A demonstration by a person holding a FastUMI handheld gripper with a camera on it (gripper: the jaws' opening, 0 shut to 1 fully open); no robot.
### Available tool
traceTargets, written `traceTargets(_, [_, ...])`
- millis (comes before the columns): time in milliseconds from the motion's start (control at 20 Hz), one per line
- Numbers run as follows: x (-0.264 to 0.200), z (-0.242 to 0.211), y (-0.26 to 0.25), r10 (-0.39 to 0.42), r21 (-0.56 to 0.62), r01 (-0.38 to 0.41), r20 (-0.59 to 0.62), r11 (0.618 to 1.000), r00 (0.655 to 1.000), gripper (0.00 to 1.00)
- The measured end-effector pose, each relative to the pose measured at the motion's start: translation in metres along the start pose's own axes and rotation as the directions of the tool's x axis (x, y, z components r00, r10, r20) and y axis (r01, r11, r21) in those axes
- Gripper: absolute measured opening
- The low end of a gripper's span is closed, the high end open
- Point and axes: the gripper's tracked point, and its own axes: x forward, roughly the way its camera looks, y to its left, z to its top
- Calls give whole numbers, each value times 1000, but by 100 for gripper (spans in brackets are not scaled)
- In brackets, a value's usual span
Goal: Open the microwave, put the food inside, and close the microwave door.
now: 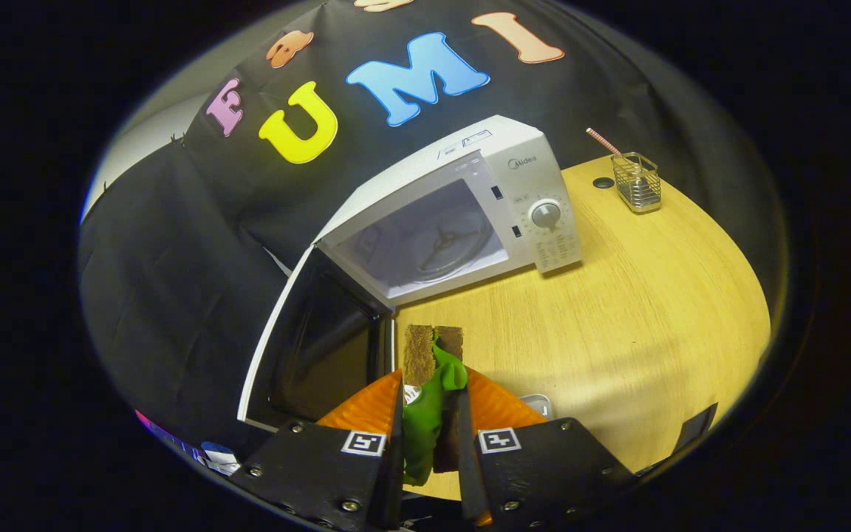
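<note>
Gripper (433,369) fingers pinch a green toy vegetable (429,414) between their pads, above the wooden table (654,310). Just beyond stands the white microwave (470,207), door (307,347) swung open, glass turntable (448,240) visible. Farther off sits a wire basket (636,182).

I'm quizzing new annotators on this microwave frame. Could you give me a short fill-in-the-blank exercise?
1. The microwave door is ____.
2. The hand-held gripper is shut on a ____ food item.
3. The wire basket stands on the ____ beyond the microwave.

Missing words: open; green; table
</note>
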Motion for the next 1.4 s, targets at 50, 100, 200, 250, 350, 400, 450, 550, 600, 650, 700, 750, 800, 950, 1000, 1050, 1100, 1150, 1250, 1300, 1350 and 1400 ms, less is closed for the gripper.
traceTargets(50, [8, 6, 5, 5, 11, -6, 20, 1000, 1000, 31])
traceTargets(100, [16, 13, 10, 8, 24, -9, 41, 1000, 999, 31])
traceTargets(200, [34, 27, 19, 14, 59, -19, 92, 998, 996, 31])
traceTargets(250, [44, 36, 25, 21, 81, -31, 120, 996, 993, 31])
traceTargets(350, [65, 50, 32, 31, 115, -51, 165, 992, 986, 31])
traceTargets(400, [76, 56, 34, 31, 127, -56, 186, 990, 982, 31])
traceTargets(450, [86, 61, 36, 29, 138, -58, 204, 989, 979, 31])
traceTargets(550, [109, 70, 39, 28, 162, -67, 234, 984, 972, 31])
traceTargets(600, [119, 74, 40, 30, 174, -75, 249, 982, 968, 31])
traceTargets(650, [131, 79, 41, 31, 187, -83, 267, 979, 963, 31])
traceTargets(700, [141, 84, 40, 26, 198, -86, 287, 976, 958, 31])
traceTargets(750, [153, 91, 39, 20, 213, -89, 309, 973, 951, 31])
traceTargets(800, [165, 96, 38, 17, 227, -97, 328, 969, 945, 31])
traceTargets(950, [197, 112, 30, 4, 254, -110, 384, 961, 923, 31])
traceTargets(1000, [208, 116, 28, -6, 265, -110, 401, 958, 916, 31])
traceTargets(1050, [219, 119, 26, -16, 279, -112, 417, 954, 909, 31])
traceTargets(1100, [229, 124, 22, -26, 290, -112, 433, 950, 901, 31])
traceTargets(1150, [240, 126, 17, -40, 306, -109, 442, 946, 896, 31])
traceTargets(1250, [257, 130, 8, -67, 334, -98, 449, 937, 891, 31])
traceTargets(1300, [265, 132, 3, -84, 348, -87, 448, 934, 890, 31])
traceTargets(1350, [273, 133, -3, -101, 358, -74, 445, 931, 890, 31])
traceTargets(1400, [280, 133, -8, -119, 367, -59, 442, 928, 889, 31])
